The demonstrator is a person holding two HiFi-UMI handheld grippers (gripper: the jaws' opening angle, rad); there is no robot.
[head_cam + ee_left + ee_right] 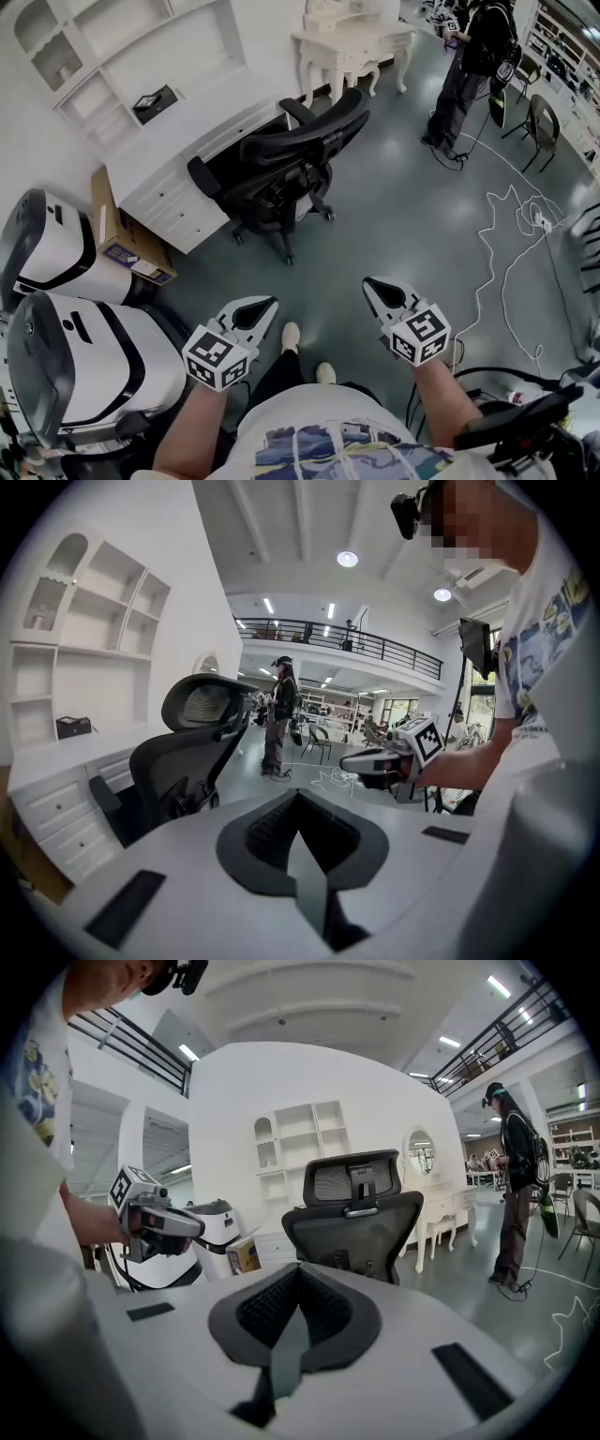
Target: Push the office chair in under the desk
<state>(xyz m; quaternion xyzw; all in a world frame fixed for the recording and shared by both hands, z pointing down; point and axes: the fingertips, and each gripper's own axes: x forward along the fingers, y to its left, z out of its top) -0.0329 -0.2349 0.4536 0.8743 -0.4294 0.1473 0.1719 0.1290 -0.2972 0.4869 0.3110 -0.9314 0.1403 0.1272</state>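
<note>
The black office chair (281,169) stands on the grey floor, pulled out from the white desk (178,127), its backrest turned toward me and its seat facing the desk. Both grippers hang well short of it, over the floor near my feet. My left gripper (267,302) is shut with nothing in its jaws; its own view shows the chair (178,761) to the left beyond the closed tips (298,794). My right gripper (370,283) is likewise shut and empty, and the chair's mesh back (361,1218) stands straight ahead past its tips (298,1267).
White rounded machines (66,262) and a cardboard box (122,234) crowd the left. A white dressing table (352,42) stands behind the chair. A person (469,66) stands at the back right beside a folding chair (544,122). White cable (511,234) snakes over the floor at right.
</note>
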